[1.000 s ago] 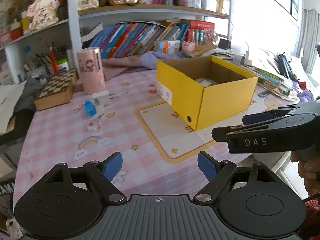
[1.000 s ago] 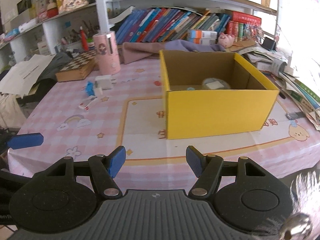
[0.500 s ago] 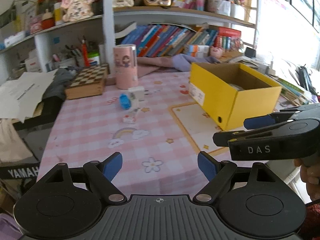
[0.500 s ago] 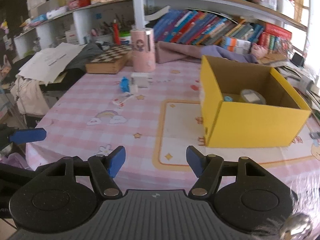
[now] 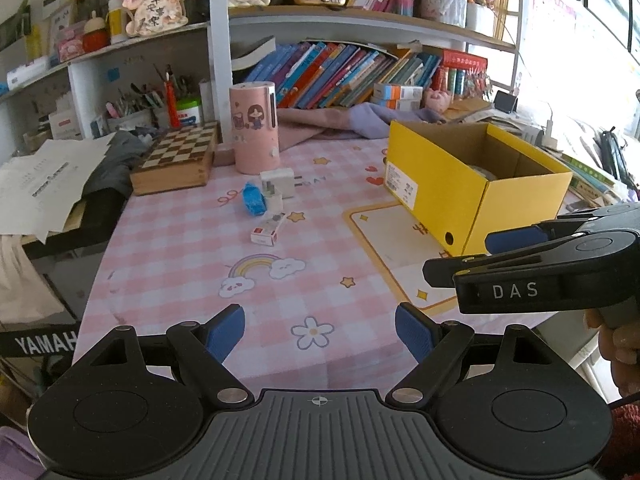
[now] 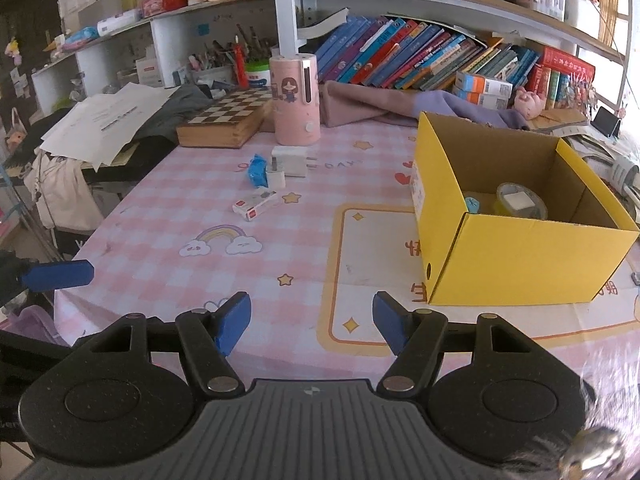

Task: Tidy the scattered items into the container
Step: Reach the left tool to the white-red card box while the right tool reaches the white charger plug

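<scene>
Both grippers hang over the near edge of the table, between picks by the look of it, with a cluster of small items left to collect. The yellow box sits at 3 o'clock in the right view, open-topped, with a tape roll and something small and blue beside it already inside; what that blue thing is I can't make out.

The left gripper gapes wide, nothing between its blue pads. The right gripper is spread just as wide and just as bare.

The loose items lie at 11 o'clock from both grippers, well apart from the box: a white charger, a blue packet just left of it, a small white plug touching the charger's near side, and nearest us the little red-and-white carton.

Next call, I reckon: reach forward and left, drop over the carton, since it's closest and lies clear of the rest, and line the fingers across its narrow width.

Against a second ago, both views have swung left: the box has slid from centre towards the right, and the scattered cluster now sits nearer the middle.
</scene>
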Demonstrator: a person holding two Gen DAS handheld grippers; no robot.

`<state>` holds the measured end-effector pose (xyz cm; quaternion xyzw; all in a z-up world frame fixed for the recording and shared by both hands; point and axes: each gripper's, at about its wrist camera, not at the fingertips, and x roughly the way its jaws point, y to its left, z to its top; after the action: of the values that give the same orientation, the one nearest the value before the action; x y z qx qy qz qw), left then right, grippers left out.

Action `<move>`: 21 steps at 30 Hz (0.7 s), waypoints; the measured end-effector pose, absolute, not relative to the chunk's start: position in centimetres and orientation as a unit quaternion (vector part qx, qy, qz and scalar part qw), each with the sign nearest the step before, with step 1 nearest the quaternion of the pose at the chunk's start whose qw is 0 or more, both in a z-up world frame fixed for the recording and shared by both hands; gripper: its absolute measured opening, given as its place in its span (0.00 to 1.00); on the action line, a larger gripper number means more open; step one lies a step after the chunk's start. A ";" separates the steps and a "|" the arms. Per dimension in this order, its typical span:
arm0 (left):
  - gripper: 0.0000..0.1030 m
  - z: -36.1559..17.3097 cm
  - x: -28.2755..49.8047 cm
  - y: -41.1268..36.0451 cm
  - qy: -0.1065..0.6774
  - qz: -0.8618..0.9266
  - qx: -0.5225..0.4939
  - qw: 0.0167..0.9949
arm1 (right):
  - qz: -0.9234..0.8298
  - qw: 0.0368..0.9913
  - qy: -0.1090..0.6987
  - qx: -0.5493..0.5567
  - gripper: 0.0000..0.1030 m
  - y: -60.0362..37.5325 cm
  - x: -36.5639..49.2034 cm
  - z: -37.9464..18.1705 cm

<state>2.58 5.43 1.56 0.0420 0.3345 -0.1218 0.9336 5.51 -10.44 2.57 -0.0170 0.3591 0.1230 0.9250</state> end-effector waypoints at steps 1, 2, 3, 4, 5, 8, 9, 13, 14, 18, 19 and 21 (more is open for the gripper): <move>0.82 1.5 2.8 5.5 0.335 -0.121 0.041 0.934 | 0.123 0.925 0.360 -0.017 0.64 -10.4 5.7 2.5; 0.82 1.5 3.0 5.6 0.335 -0.120 0.040 0.934 | 0.123 0.924 0.360 -0.017 0.64 -10.4 6.0 2.5; 0.82 1.4 3.3 5.6 0.335 -0.119 0.038 0.934 | 0.124 0.924 0.361 -0.018 0.64 -10.3 6.3 2.5; 0.82 1.4 3.6 5.7 0.336 -0.119 0.037 0.934 | 0.124 0.924 0.362 -0.019 0.64 -10.3 6.5 2.4; 0.82 1.3 3.9 5.7 0.336 -0.118 0.037 0.934 | 0.125 0.923 0.362 -0.020 0.64 -10.2 6.9 2.4; 0.82 1.1 5.0 5.9 0.338 -0.116 0.036 0.933 | 0.127 0.923 0.363 -0.022 0.64 -10.0 8.0 2.3; 0.82 1.1 5.3 6.0 0.338 -0.114 0.034 0.934 | 0.127 0.923 0.364 -0.023 0.64 -10.0 8.4 2.3; 0.82 1.0 6.7 6.3 0.340 -0.108 0.029 0.934 | 0.134 0.921 0.365 -0.029 0.64 -9.5 10.1 2.3; 0.82 0.9 7.1 6.3 0.340 -0.107 0.029 0.934 | 0.136 0.921 0.365 -0.030 0.64 -9.4 10.5 2.3; 0.82 0.9 8.7 6.7 0.337 -0.100 0.022 0.936 | 0.143 0.920 0.363 -0.038 0.64 -8.8 12.3 2.4; 0.82 0.8 9.1 6.7 0.338 -0.098 0.021 0.936 | 0.144 0.920 0.363 -0.040 0.64 -8.7 12.7 2.3; 0.82 0.6 10.0 6.8 0.340 -0.096 0.019 0.935 | 0.146 0.918 0.366 -0.042 0.64 -8.6 13.6 2.2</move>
<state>9.96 6.80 0.59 0.0188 0.3399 -0.0961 0.9354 13.62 -8.57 2.22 -0.0422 0.3655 0.1457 0.9184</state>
